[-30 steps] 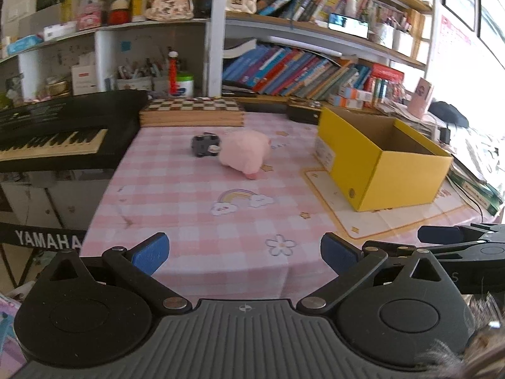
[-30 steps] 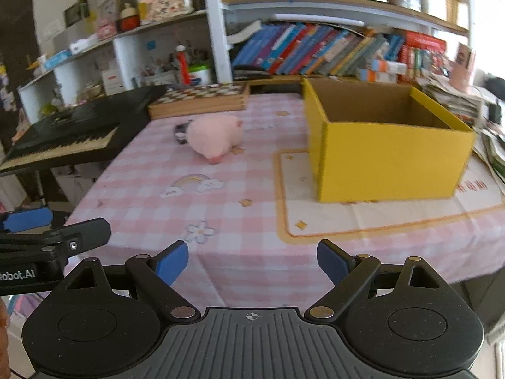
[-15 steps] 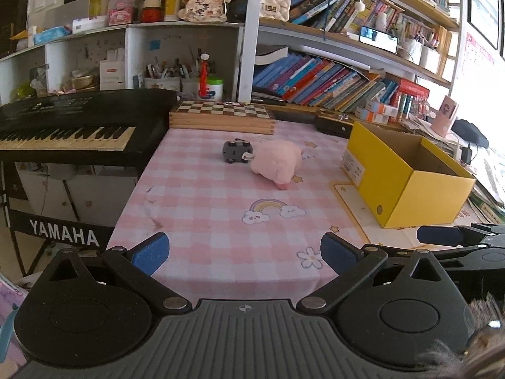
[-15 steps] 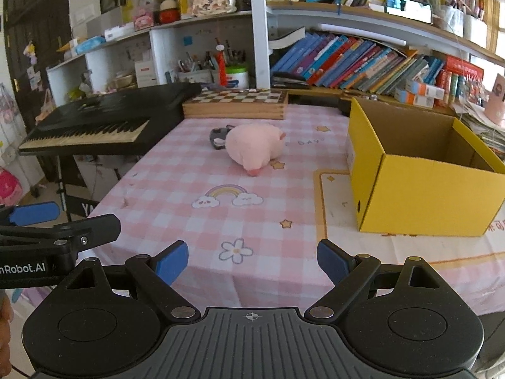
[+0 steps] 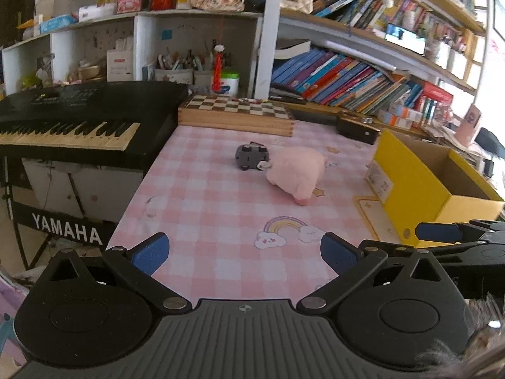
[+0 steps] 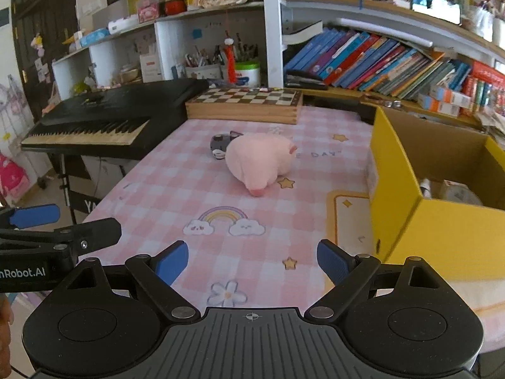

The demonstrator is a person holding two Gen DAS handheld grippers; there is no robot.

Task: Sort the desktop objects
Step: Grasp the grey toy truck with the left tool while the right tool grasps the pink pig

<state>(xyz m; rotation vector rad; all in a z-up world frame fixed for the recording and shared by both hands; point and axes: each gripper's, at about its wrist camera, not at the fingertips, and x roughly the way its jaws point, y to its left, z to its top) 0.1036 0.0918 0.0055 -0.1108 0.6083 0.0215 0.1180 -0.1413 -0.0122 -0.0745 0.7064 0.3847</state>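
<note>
Blue pads tip both of my grippers, and both stand wide apart with nothing between them. My left gripper (image 5: 244,251) hangs over the near edge of the bench (image 5: 221,208); my right gripper (image 6: 252,262) hangs beside it, over the same pink checked cloth, its own tips just short of the yellow box (image 6: 442,221). Each gripper shows at the edge of the other's view.

Ahead of both, well apart from the tips, lies the pink plush toy (image 5: 295,170) near the middle of the bench, on its side. A small grey toy car (image 5: 251,156) sits just behind it on the left, touching it or nearly so. The yellow box stands open to the right of the plush toy, on a cream mat with an orange border (image 6: 347,218); from my right view I can see a few pale things inside it, too blurred to name.

Compared with a second ago, both views have drawn in closer: the plush toy and the car loom larger, and the rainbow print (image 5: 285,230) now lies just past my left tips. The spread of both grippers has not changed.

Beyond the bench, a chessboard case (image 5: 236,115) lies at the far edge and a black keyboard (image 5: 79,120) stands to the left.
</note>
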